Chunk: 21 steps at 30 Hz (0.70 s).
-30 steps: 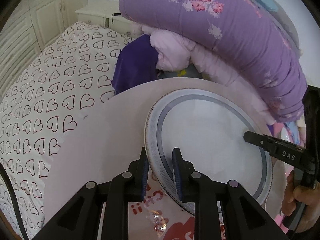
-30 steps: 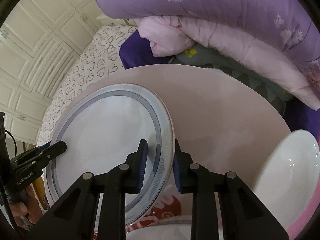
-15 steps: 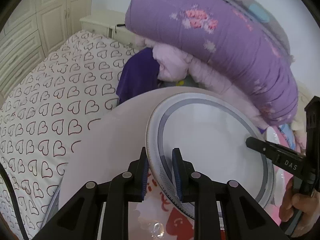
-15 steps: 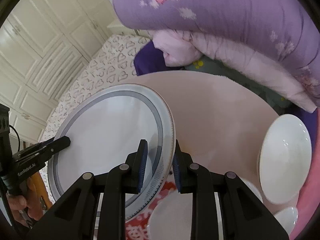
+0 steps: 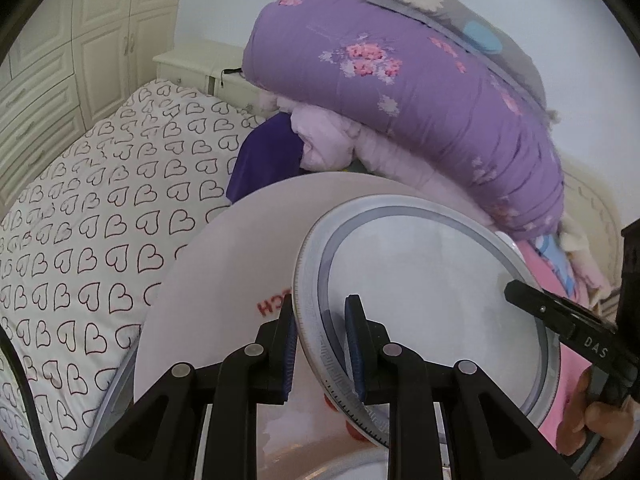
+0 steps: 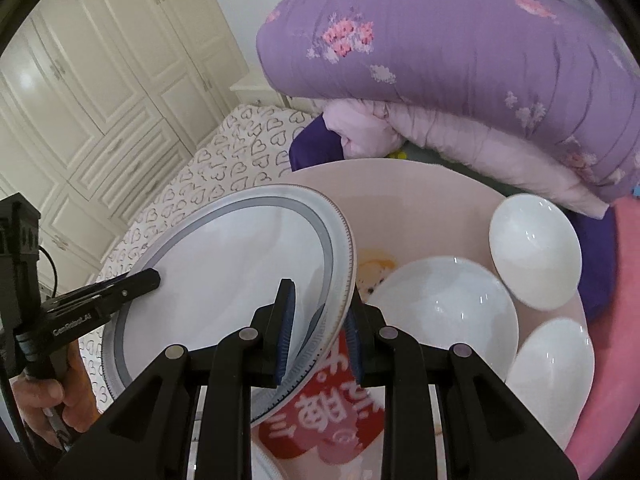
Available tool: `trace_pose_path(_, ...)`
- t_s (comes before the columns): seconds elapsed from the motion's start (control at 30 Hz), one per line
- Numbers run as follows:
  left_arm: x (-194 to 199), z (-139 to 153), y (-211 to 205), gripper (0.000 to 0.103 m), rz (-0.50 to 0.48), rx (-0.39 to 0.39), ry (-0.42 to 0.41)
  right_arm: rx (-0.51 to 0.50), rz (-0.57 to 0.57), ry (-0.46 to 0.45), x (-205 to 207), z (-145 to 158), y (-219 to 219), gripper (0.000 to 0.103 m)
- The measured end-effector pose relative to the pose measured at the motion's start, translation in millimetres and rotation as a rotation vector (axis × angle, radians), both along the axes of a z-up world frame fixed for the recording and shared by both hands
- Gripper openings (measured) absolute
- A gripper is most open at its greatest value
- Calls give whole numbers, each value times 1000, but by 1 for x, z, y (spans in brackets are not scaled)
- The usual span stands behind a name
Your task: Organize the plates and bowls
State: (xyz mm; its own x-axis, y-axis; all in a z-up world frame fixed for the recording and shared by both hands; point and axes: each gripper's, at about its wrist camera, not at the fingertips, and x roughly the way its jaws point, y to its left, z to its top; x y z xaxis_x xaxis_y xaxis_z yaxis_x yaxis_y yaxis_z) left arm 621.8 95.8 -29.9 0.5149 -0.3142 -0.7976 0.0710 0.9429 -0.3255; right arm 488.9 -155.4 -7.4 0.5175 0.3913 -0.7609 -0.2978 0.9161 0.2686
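A large white plate with a grey-blue rim [image 5: 432, 300] [image 6: 224, 280] hangs tilted above the round pink table [image 5: 240, 248] [image 6: 420, 200]. My left gripper [image 5: 320, 320] is shut on its left rim. My right gripper [image 6: 320, 308] is shut on the opposite rim. Each view shows the other gripper's fingers reaching onto the plate's far edge. Three white bowls [image 6: 440, 304] [image 6: 534, 248] [image 6: 548, 368] sit on the right part of the table; the left wrist view does not show them.
Behind the table lies a pile of purple and pink quilts [image 5: 400, 92]. A bed with a heart-patterned sheet [image 5: 100, 220] is to the left, with white wardrobes [image 6: 100, 80] and a nightstand [image 5: 188, 64] beyond. A hand [image 6: 44, 396] grips the left tool.
Both grippers have risen and drawn back with the plate held between them. More of the table shows, and the white bowls have come into the right wrist view.
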Motion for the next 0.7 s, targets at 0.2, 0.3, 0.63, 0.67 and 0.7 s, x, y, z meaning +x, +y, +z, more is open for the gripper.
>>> trace_pose_path(0.2, -41, 16, 0, 18, -12, 1, -26, 33, -12, -25, -38, 1, -8, 24)
trace_pose_path(0.3, -62, 21, -2, 18, -17, 5, -43, 40, -14, -38, -59, -1, -11, 24)
trace_pose_path(0.63, -135, 26, 3, 18, -18, 9, -69, 77, -5, -76, -119, -7, -11, 24)
trace_pose_path(0.67, -144, 26, 3, 18, -17, 14, -72, 81, -3, -78, -126, -9, -11, 24)
trace_pose_path(0.7, -151, 26, 2, 18, -17, 18, -75, 83, -1, -81, -132, -11, -11, 24)
